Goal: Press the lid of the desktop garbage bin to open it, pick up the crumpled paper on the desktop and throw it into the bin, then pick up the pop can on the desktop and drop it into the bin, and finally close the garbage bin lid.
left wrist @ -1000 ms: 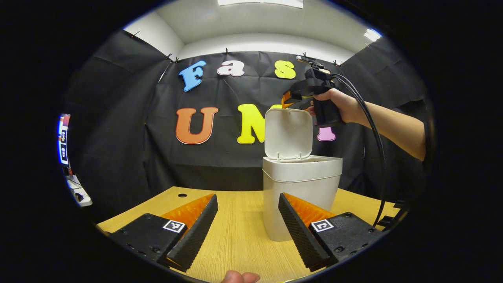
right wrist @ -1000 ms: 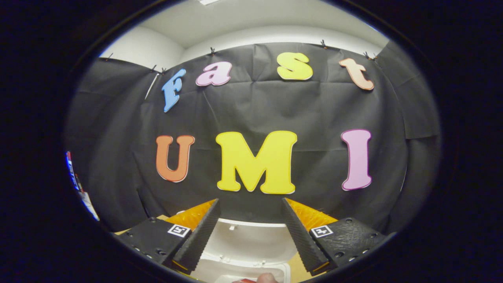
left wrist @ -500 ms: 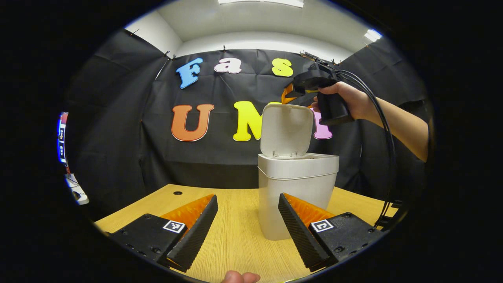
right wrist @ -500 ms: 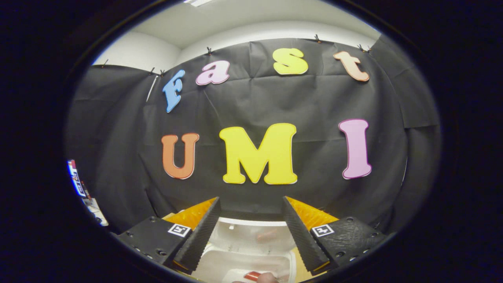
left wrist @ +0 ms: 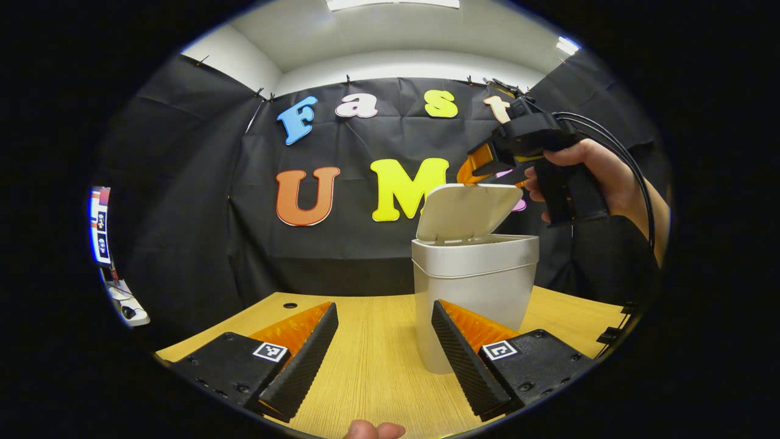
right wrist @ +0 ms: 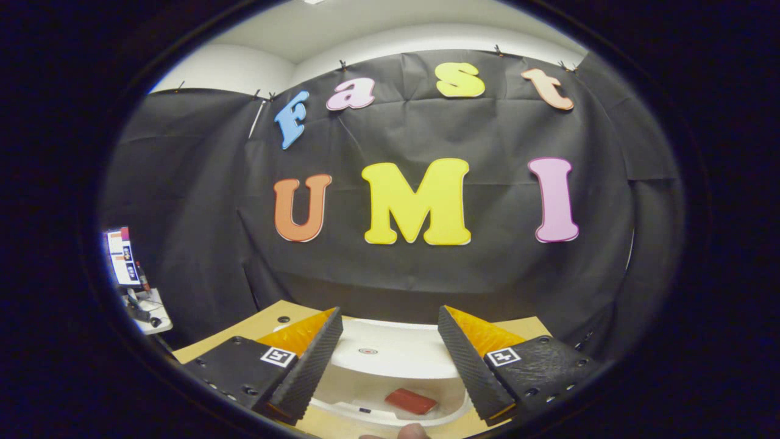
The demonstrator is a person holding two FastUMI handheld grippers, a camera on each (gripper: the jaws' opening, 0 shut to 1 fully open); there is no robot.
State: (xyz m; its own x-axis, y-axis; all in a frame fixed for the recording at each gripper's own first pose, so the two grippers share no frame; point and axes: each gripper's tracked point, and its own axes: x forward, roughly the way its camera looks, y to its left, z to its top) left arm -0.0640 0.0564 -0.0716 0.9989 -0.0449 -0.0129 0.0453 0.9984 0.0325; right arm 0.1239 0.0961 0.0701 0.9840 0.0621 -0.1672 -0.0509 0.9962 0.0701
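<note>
1. Left gripper view: the left gripper (left wrist: pixel 384 353) hangs low over the wooden desk (left wrist: pixel 372 366), its jaws spread wide and holding nothing. It is parked short of the work, probably so the other hand can finish alone.

2. In that view the garbage bin (left wrist: pixel 472 292) stands on the desk at about 2 o'clock from the left gripper's fingers, partly behind the right-hand finger. Its lid (left wrist: pixel 466 210) is hinged up but tilted well forward, roughly half shut.

3. The right gripper (left wrist: pixel 487 167) sits at 1 o'clock from the lid, held by a hand (left wrist: pixel 594 177), with its tip just above the lid's raised far edge. That placement suits pushing the lid down, the last step of the task. Whether tip and lid touch cannot be told.

4. Against the frame half a second back, the lid stood nearly upright; now it leans far over, and the right gripper has swung lower and nearer the camera.

5. Right gripper view: the right gripper's fingers (right wrist: pixel 311 360) are released, wide apart, with nothing between them. Below them lie the lid's pale top and the bin's open mouth.

6. A red object (right wrist: pixel 411 401) lies inside the bin, likely the pop can, so the dropping looks done. The crumpled paper cannot be made out.

7. Compared with half a second ago, this camera has pitched down, showing more desk and more of the lid.
</note>
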